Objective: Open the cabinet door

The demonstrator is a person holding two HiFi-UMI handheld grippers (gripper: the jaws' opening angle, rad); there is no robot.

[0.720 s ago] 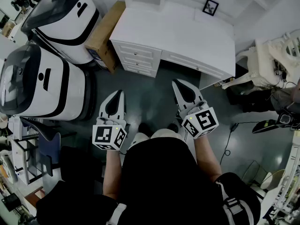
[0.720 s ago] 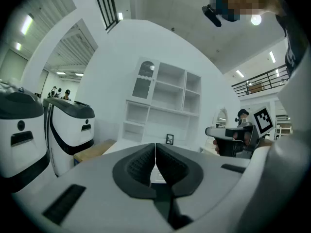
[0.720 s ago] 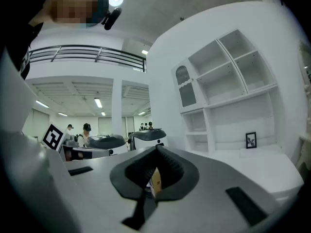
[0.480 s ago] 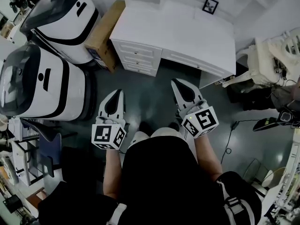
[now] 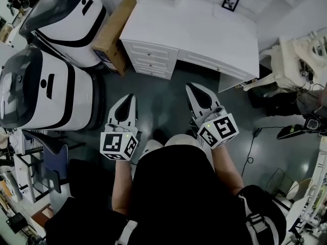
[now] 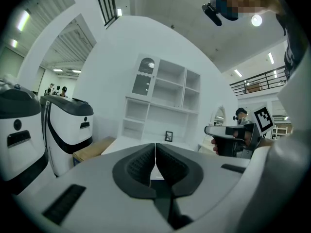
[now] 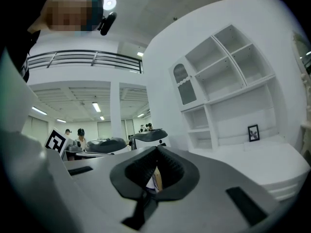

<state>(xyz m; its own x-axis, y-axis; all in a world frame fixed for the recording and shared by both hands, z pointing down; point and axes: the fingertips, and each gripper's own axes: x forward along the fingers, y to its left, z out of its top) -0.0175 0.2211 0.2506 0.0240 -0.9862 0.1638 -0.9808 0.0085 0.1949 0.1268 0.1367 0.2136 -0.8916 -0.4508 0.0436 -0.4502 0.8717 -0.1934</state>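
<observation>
White arched cabinet door [image 6: 146, 77] sits high at left end of hutch [image 6: 171, 111], over back-left corner of worktop [image 5: 194, 29]. It lies ahead of and above me. My left claw [image 6: 155, 148] and right claw [image 7: 156, 150] are both closed, empty, well apart from it. Left lines up slightly better, I judge.

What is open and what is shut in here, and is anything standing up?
Left gripper: shut, nothing between its jaws.
Right gripper: shut, empty too.
Cabinet door: closed, neither gripper touching it.
Desk drawers: all pushed in.
Picture frame: standing upright at the back of the desk.
Cardboard box: top closed, beside the desk.
</observation>
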